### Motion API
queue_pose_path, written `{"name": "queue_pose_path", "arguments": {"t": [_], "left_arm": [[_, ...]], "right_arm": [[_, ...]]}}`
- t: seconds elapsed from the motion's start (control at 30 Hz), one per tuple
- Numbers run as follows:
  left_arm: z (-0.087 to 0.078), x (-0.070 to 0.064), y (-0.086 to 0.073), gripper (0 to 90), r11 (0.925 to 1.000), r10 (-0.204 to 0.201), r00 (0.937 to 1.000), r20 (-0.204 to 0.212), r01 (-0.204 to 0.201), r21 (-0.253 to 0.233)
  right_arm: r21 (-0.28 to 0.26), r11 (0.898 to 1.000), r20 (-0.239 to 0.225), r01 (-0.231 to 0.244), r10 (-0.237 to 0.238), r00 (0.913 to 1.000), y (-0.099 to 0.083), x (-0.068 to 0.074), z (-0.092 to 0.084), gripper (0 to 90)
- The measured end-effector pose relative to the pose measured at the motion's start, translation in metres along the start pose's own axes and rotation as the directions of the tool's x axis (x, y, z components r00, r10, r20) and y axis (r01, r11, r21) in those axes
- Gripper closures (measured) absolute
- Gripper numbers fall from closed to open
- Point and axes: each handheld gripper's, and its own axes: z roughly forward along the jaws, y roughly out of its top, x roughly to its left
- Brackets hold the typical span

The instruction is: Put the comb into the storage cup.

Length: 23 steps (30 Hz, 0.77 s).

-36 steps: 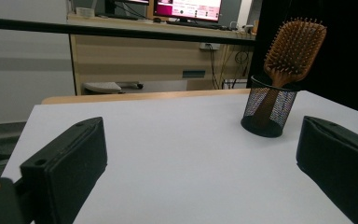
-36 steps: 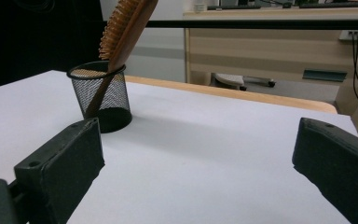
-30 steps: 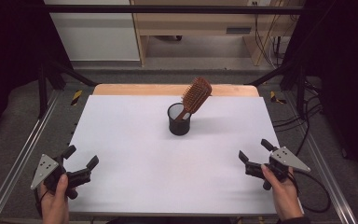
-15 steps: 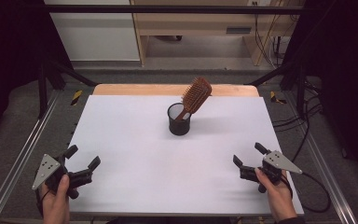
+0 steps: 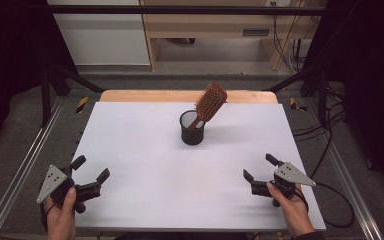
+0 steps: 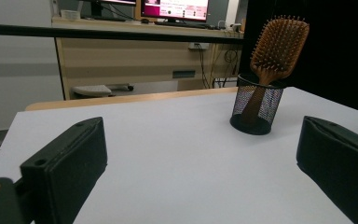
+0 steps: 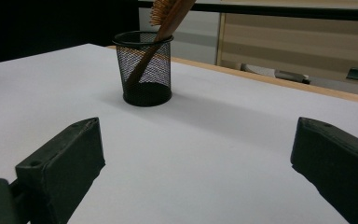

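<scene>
White rectangular table top [image 5: 145, 150] with a light wood strip [image 5: 145, 95] along its far edge. Aluminium frame rails run along the left [image 5: 20, 175] and right [image 5: 347, 177] sides. Black cables [image 5: 325, 130] trail over grey floor at right. Yellow-black hazard tape marks [image 5: 82, 104] near the far left corner. Far back: light wooden desk [image 6: 121, 56] with a lit monitor [image 6: 175, 8] on it, white cabinet [image 5: 100, 32] at far left.

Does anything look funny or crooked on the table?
Only a little: the hairbrush stands handle-down in the black mesh cup, leaning to one side with its big head sticking out above the rim. Nothing is spilled or broken.
</scene>
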Motion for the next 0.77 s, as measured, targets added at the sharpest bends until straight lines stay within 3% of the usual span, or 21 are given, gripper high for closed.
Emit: {"name": "queue_pose_path", "arguments": {"t": [0.37,0.53,0.77], "left_arm": [[0.001,-0.002,0.000,2.1,0.9999,0.010,0.9999,0.011,-0.010,-0.002],[0.002,-0.005,0.001,2.1,0.9997,0.025,0.9996,0.012,-0.025,-0.009],[0.003,-0.005,0.000,2.1,0.9997,0.022,0.9997,0.014,-0.022,-0.008]], "right_arm": [[0.012,1.000,-0.018,0.010,-0.010,0.9998,-0.001,0.005,0.006,2.6],[0.083,0.996,-0.022,-0.024,0.025,0.9994,-0.001,0.007,0.014,2.7],[0.104,0.993,0.012,-0.061,0.060,0.9981,0.002,0.005,0.023,2.8]]}}
